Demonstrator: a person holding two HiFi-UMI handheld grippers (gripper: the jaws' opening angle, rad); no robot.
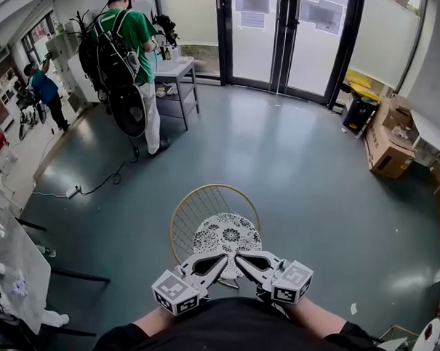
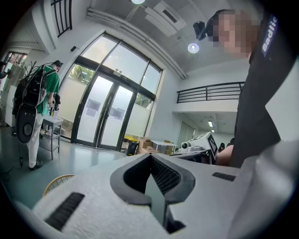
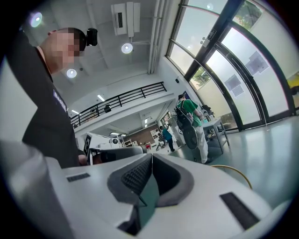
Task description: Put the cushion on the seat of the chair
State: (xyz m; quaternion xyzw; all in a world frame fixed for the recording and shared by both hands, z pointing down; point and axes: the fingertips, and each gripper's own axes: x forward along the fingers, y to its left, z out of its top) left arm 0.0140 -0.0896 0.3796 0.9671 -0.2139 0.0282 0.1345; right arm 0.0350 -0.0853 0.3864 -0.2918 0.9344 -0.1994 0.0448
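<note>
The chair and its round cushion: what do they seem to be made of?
The chair looks like thin metal wire with a gold-coloured finish: slim rods fan inside a round hoop. The cushion seems printed fabric, matte white with a black floral pattern; its filling does not show.

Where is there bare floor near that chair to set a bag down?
Bare floor stretches from the chair to the glass doors, and rightward to the cardboard boxes. The left is crowded: table, cable, a person.

Right hand-held gripper [image 3: 152,156] — jaws together
</note>
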